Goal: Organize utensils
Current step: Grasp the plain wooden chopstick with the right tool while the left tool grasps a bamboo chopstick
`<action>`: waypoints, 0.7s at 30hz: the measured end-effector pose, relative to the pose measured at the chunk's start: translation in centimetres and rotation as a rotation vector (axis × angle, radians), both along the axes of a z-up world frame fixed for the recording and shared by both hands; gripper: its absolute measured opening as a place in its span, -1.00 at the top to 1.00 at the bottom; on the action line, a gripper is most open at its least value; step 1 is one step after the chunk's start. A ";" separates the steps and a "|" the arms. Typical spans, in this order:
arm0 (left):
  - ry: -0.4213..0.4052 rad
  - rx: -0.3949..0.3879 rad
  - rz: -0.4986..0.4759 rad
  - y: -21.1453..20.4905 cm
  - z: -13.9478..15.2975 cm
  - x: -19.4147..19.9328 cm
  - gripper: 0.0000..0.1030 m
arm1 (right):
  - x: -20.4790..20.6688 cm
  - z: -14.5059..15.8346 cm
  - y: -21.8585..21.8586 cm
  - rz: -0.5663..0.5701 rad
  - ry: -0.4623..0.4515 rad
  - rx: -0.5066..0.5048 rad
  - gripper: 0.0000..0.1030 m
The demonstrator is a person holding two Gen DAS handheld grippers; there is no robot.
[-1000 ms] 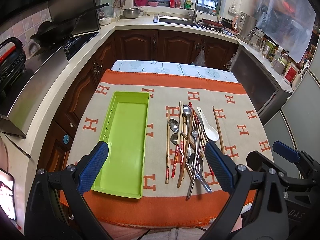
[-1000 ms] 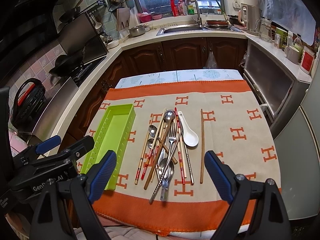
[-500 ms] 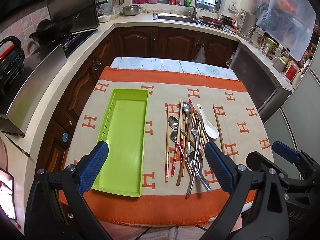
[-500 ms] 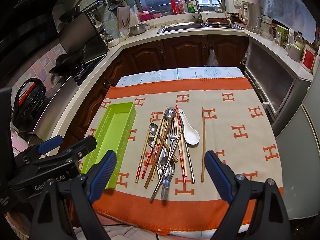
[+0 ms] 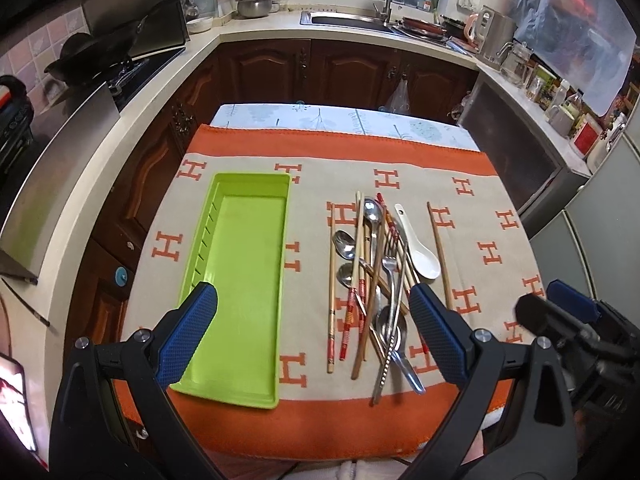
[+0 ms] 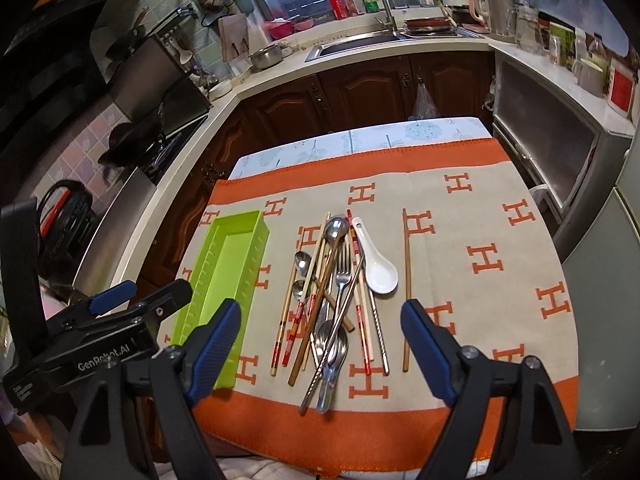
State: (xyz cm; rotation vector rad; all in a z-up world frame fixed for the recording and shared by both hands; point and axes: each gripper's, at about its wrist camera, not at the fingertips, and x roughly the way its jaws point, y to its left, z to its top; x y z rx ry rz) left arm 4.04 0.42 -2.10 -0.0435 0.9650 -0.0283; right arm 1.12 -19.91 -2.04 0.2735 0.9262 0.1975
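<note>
An empty lime-green tray lies on the left of the cloth-covered table. To its right is a heap of utensils: metal spoons, a fork, wooden and red-patterned chopsticks. A white ceramic spoon lies at the heap's right, and a single wooden chopstick beyond it. My left gripper hangs open above the table's near edge, between tray and heap. My right gripper is open over the heap's near end. Both hold nothing.
An orange and beige cloth with H marks covers the table. Kitchen counters run around it: a stove with a wok at the left, a sink at the back, jars and a kettle at the right.
Both views have shifted slightly toward the table; tray and utensils appear a little lower and nearer. Nothing on the table has moved, and both grippers stay open.
</note>
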 end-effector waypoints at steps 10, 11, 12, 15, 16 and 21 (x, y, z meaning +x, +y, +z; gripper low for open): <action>-0.007 -0.008 -0.069 -0.2 -1.0 5.9 -0.86 | 5.0 -2.0 -3.3 -0.034 0.071 0.018 -0.03; 0.004 -0.013 -0.079 -0.3 -1.5 6.7 -0.86 | 5.6 -2.4 -3.7 -0.034 0.086 0.026 0.03; 0.017 -0.021 -0.089 -0.4 -2.1 7.4 -0.86 | 6.2 -3.0 -3.9 -0.032 0.102 0.036 0.08; 0.096 -0.055 -0.127 -0.8 -4.8 10.0 -0.47 | 7.8 -4.9 -4.7 -0.032 0.147 0.048 0.13; 0.128 -0.063 -0.137 -0.9 -5.7 10.6 -0.24 | 8.2 -5.5 -4.9 -0.034 0.162 0.050 0.13; 0.265 -0.094 -0.205 -2.3 -11.2 13.0 0.01 | 10.1 -9.3 -5.6 -0.029 0.260 0.081 0.28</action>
